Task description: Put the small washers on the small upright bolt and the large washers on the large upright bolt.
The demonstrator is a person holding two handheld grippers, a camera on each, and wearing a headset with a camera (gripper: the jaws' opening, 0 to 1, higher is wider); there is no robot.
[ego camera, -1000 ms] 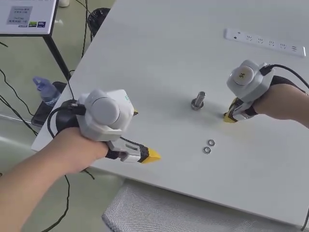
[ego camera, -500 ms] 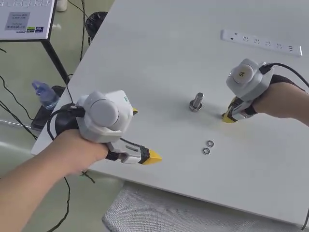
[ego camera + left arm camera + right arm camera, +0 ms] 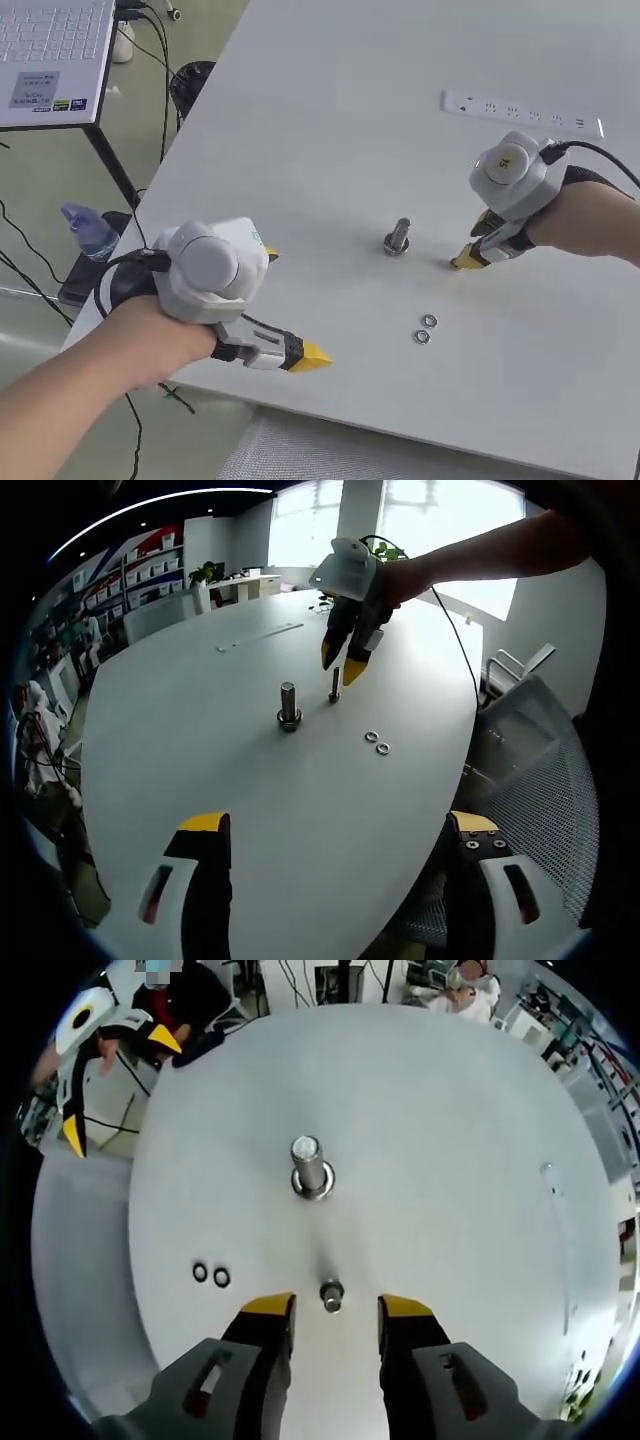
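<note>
So the large upright bolt [image 3: 397, 238] stands head-down near the middle of the white table [image 3: 330, 120]. The two small washers [image 3: 425, 329] lie flat at about 5 o'clock from it in the head view, touching or nearly touching each other and well clear of both grippers.

The right gripper [image 3: 468, 250] is at 3 o'clock from the large bolt, tips pointing down at the tabletop. In the right gripper view its jaws are spread with the small upright bolt [image 3: 331, 1294] standing right between the yellow tips. There's a gap on each side, so nothing is gripped. From there the large bolt is at 12 o'clock from the small one and the washers sit at 9 o'clock, out past the left-hand tip.

The left gripper [image 3: 292, 303] hangs over the near table edge, at 8 o'clock from the large bolt. Its jaws are wide apart and hold nothing. In the left gripper view the large bolt is dead ahead at 12, with the small bolt just to its 2 o'clock under the right gripper's tips.

A white power strip [image 3: 520, 113] lies at the far side of the table, at 1 o'clock from the large bolt. Off the table at 10 o'clock there's a laptop [image 3: 50, 50] on a stand, and a water bottle [image 3: 90, 228] lower down.
</note>
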